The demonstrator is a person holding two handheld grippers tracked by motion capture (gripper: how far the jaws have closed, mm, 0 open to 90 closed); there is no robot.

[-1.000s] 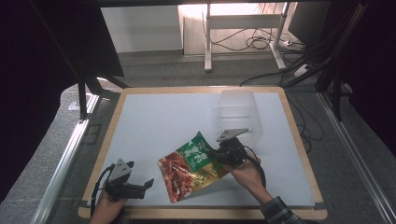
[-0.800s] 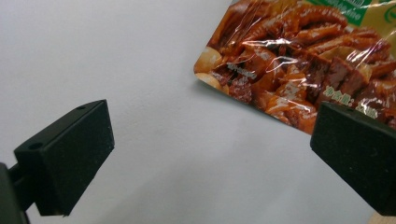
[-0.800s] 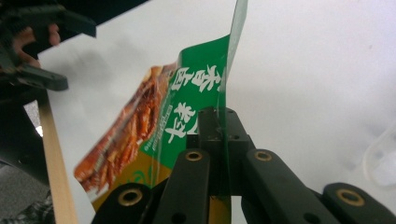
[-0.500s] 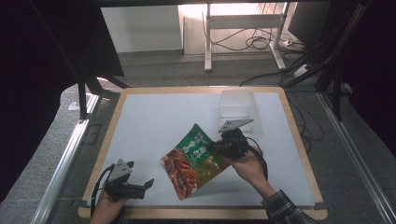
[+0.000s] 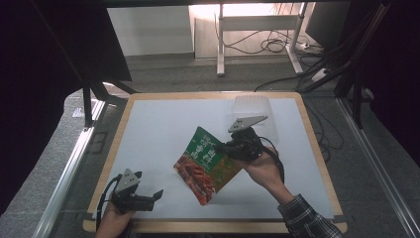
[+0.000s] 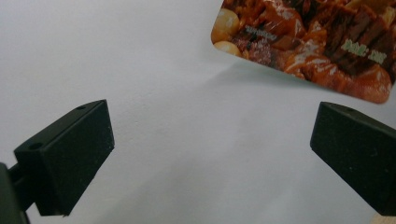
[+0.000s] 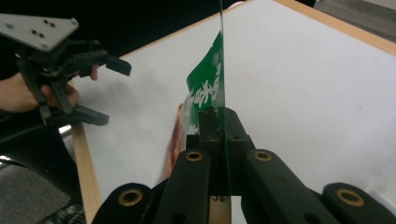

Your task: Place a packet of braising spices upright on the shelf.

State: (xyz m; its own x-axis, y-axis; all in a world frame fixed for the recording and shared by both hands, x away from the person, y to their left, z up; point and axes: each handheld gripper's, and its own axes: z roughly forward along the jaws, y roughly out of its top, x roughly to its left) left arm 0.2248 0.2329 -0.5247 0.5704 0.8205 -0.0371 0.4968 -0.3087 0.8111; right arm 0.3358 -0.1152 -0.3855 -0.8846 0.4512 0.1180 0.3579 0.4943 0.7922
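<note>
Right tongs [image 5: 229, 147] clamp snack packet [image 5: 208, 163] edge; left tongs [image 5: 148, 198] gape at 7 o'clock. Keep packet clear of desk [image 5: 158, 129].

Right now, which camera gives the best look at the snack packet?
The high view: it shows the whole snack packet, its edge pinched by the right gripper, with the open left gripper apart from it. The right gripper view sees it edge-on between the shut jaws; the left gripper view catches just one printed corner above the white table.
</note>
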